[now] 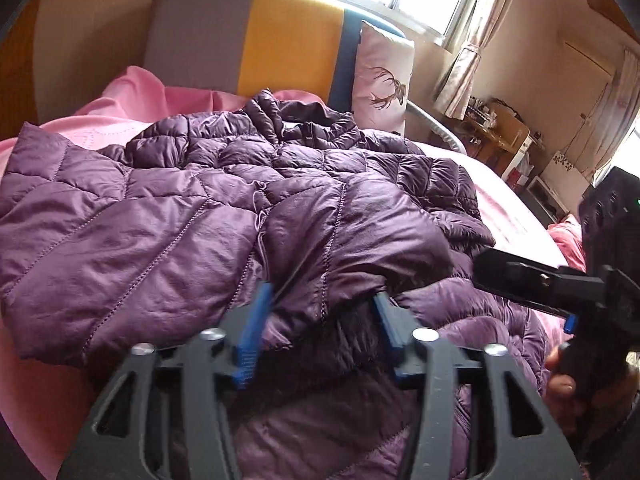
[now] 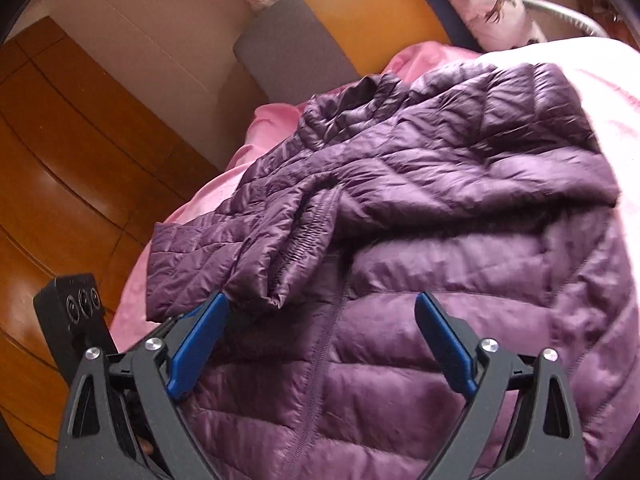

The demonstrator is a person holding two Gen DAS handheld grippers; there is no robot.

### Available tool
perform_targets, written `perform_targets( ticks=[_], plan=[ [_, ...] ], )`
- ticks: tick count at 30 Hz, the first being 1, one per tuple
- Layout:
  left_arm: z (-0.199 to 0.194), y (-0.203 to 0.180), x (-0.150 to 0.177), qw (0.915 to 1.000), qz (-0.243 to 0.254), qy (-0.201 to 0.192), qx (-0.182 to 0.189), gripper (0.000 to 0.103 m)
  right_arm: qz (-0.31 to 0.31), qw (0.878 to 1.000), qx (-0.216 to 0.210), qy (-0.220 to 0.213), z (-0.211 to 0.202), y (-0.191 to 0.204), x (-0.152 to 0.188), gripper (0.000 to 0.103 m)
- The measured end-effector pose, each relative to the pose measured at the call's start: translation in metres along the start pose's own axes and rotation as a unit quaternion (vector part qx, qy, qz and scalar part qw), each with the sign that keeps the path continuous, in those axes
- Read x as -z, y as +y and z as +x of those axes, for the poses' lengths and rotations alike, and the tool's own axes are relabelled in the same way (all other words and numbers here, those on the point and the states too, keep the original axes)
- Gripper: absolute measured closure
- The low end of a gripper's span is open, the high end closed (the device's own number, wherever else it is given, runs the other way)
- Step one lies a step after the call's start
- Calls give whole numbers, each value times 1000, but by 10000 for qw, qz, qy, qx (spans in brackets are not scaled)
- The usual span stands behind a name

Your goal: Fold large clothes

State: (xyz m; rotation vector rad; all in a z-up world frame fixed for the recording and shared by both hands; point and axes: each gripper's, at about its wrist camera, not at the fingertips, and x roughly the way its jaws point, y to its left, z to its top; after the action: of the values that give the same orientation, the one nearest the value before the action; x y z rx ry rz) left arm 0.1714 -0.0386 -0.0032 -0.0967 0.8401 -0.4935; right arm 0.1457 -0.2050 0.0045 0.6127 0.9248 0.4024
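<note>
A purple quilted puffer jacket [image 1: 200, 216] lies spread on the pink bed. In the left wrist view a folded sleeve drapes down between the blue pads of my left gripper [image 1: 323, 294]; the jaws stand apart and the pads do not pinch the fabric. My right gripper [image 2: 322, 300] hovers wide open over the jacket's lower front [image 2: 400, 360], near the zipper line, with nothing clamped. A sleeve lies folded across the body just beyond its left pad. One black finger [image 1: 520, 280] of the right gripper reaches in from the right in the left wrist view.
The bed has a pink sheet [image 1: 100, 120] and a grey, yellow and blue headboard [image 1: 280, 48], with a deer-print pillow [image 1: 384, 76] against it. A wooden floor [image 2: 60, 168] lies left of the bed. A hand [image 1: 560, 384] holds the right gripper. Cluttered shelves [image 1: 504, 132] stand by the window.
</note>
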Motion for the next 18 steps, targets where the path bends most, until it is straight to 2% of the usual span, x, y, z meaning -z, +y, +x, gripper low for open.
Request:
perform_targets(
  ticks=[4,6,8,10,11,12,14,17,18],
  plan=[
    [-9,4,9,9998,-145,-94,90,32,262,9990,-223,283,30,4,-11,24],
    [-16,5,14,9996,-220,-142,46,32,157,9991,-46,398,44,10,-15,40],
    [-27,7,19,9993,-293,-207,40,32,27,9982,196,563,58,14,-17,43],
    [-39,12,28,9987,-419,-259,129,32,-202,9972,325,647,65,20,-16,56],
    [-43,15,32,9985,-451,-271,139,32,-383,9959,408,708,67,26,-16,72],
    [-46,17,37,9984,-474,-279,123,32,-569,9949,421,725,65,35,-18,85],
    [-51,24,44,9981,-540,-301,52,32,-1051,9919,473,532,52,59,-24,88],
    [-53,42,48,9952,-909,-346,140,32,-1715,9841,468,23,22,101,-42,88],
    [-52,49,46,9932,-1086,-386,178,29,-1856,9814,455,-184,9,112,-48,88]
  ],
)
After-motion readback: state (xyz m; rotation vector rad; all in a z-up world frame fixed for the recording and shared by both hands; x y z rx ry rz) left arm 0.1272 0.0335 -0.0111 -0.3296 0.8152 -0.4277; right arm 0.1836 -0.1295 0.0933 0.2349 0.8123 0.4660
